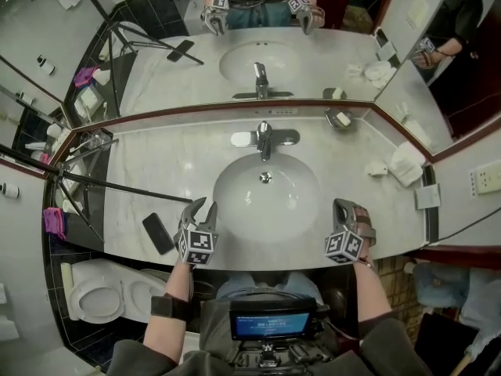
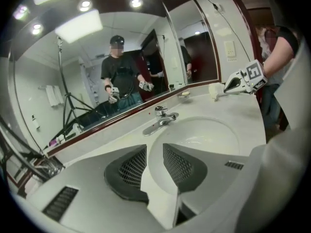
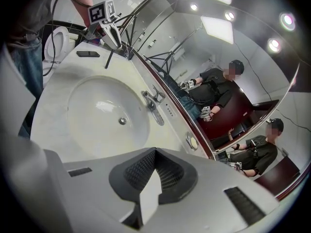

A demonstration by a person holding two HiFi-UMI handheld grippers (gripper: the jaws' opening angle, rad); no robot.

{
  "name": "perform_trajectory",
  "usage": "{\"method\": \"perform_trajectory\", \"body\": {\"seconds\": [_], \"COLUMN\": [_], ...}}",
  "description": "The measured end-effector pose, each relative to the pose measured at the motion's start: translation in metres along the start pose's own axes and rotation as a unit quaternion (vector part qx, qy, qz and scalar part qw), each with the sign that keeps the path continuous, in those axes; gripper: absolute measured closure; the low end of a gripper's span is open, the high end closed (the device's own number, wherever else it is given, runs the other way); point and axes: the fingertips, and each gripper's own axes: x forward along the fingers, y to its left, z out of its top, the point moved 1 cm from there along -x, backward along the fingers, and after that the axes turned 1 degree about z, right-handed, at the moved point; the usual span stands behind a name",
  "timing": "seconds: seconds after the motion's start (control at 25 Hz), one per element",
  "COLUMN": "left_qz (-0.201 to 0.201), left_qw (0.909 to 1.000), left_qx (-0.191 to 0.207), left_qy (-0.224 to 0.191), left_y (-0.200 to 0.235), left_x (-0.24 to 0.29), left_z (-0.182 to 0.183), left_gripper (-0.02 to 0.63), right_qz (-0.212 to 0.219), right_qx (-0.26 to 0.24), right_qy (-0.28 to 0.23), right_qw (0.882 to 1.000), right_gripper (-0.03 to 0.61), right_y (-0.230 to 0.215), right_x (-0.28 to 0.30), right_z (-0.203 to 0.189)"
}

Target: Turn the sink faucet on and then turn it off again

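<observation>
The chrome faucet [image 1: 264,138] stands behind the oval white sink [image 1: 235,210], and I see no water running from its spout. My left gripper [image 1: 201,207] hovers over the front left rim of the basin, apart from the faucet. In the left gripper view it [image 2: 154,147] is open with nothing in the gap, and the faucet [image 2: 160,120] lies beyond it. My right gripper [image 1: 344,204] is over the front right rim. In the right gripper view it [image 3: 155,151] is shut and empty, with the faucet [image 3: 153,101] far ahead.
A black phone [image 1: 159,233] lies on the marble counter left of the sink. A soap dish [image 1: 338,118] sits by the mirror and folded towels [image 1: 407,163] lie at the right. A tripod [image 1: 94,182] leans in on the left, above a toilet [image 1: 98,292].
</observation>
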Motion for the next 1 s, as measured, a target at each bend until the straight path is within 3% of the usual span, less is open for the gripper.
{"method": "perform_trajectory", "body": {"seconds": [0.08, 0.2, 0.44, 0.76, 1.0], "left_qz": [-0.008, -0.016, -0.025, -0.035, -0.041], "left_qw": [0.9977, 0.9867, 0.9635, 0.9241, 0.911], "left_qx": [0.067, 0.161, 0.263, 0.37, 0.394], "left_qy": [-0.001, -0.008, -0.04, -0.088, -0.116], "left_y": [0.0, 0.0, -0.005, -0.023, -0.038], "left_x": [0.016, 0.04, 0.091, 0.162, 0.195], "left_z": [0.005, 0.019, 0.054, 0.093, 0.109], "left_gripper": [0.482, 0.449, 0.396, 0.393, 0.394], "right_qz": [0.0, 0.0, -0.002, -0.019, -0.03], "right_qx": [0.009, 0.019, 0.053, 0.124, 0.195], "right_qy": [0.004, 0.013, 0.037, 0.044, 0.047], "right_qw": [1.0, 1.0, 0.998, 0.991, 0.979], "right_gripper": [0.561, 0.561, 0.561, 0.561, 0.561], "right_y": [0.003, 0.008, 0.02, 0.03, 0.03], "right_x": [-0.001, -0.001, 0.001, 0.017, 0.023], "right_z": [-0.006, -0.017, -0.044, -0.055, -0.047]}}
